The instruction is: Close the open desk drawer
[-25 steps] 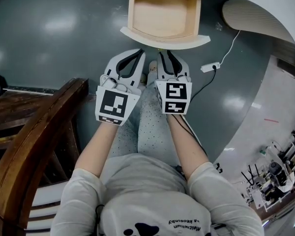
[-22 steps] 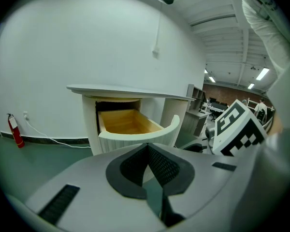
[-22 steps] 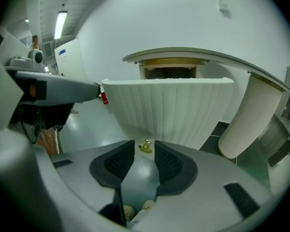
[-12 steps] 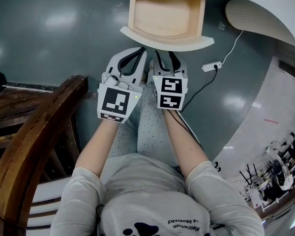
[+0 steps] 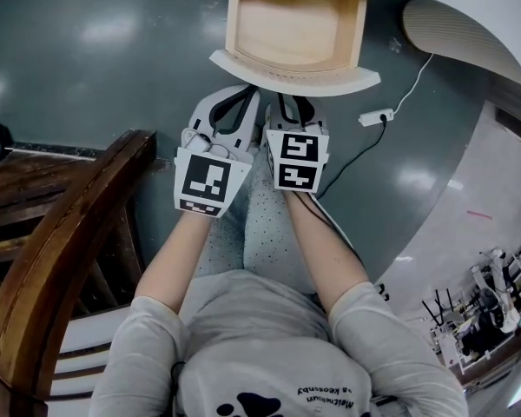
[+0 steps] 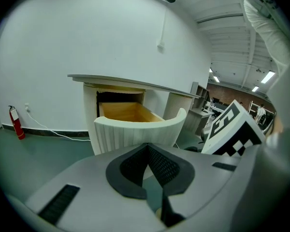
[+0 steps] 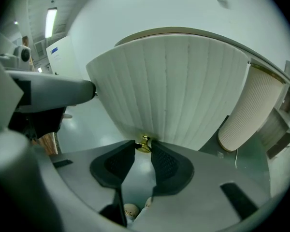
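The open wooden drawer (image 5: 291,24) juts from the desk, and its curved white ribbed front (image 5: 295,72) faces me. My right gripper (image 5: 288,102) is just under that front. In the right gripper view the small brass knob (image 7: 144,143) on the front (image 7: 183,91) sits between the tips of my right gripper (image 7: 144,148). Its jaws have just been closing, and the knob fills the gap between them. My left gripper (image 5: 241,94) hovers beside it, short of the front (image 6: 135,132). The pads of my left gripper (image 6: 147,149) meet at the tips with nothing between them.
A dark wooden chair (image 5: 61,233) stands at the left. A white power strip (image 5: 375,116) with its cable lies on the grey floor to the right. A ribbed white desk column (image 7: 251,110) rises right of the drawer. My legs are below the grippers.
Both grippers have edged toward the drawer front. The right gripper's tips now sit tucked under its lower edge.
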A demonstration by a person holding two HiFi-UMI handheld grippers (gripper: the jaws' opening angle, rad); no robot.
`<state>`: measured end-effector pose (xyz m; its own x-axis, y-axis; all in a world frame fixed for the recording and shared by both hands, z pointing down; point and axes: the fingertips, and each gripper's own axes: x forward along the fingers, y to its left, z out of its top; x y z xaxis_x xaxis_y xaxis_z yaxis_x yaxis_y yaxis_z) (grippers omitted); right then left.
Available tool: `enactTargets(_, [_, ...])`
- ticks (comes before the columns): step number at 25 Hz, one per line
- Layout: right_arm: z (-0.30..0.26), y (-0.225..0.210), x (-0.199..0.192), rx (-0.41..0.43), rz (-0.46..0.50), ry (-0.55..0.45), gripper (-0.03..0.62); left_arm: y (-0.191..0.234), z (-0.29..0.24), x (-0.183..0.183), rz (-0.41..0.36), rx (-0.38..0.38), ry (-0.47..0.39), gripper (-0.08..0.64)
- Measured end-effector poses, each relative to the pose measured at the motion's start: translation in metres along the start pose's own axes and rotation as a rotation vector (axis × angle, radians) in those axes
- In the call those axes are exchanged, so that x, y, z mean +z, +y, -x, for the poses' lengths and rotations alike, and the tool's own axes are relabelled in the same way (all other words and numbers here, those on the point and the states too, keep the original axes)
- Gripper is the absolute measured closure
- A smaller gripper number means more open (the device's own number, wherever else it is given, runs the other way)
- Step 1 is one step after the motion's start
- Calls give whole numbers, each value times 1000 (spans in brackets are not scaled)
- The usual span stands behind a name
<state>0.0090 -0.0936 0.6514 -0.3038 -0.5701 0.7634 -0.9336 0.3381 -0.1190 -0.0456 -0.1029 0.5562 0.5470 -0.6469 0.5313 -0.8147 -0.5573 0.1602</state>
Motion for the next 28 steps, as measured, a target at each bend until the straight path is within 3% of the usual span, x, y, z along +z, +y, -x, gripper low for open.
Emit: enactTargets(28, [-24,-9,43,47,68,17,483,32,-30,29,27,37,13,551])
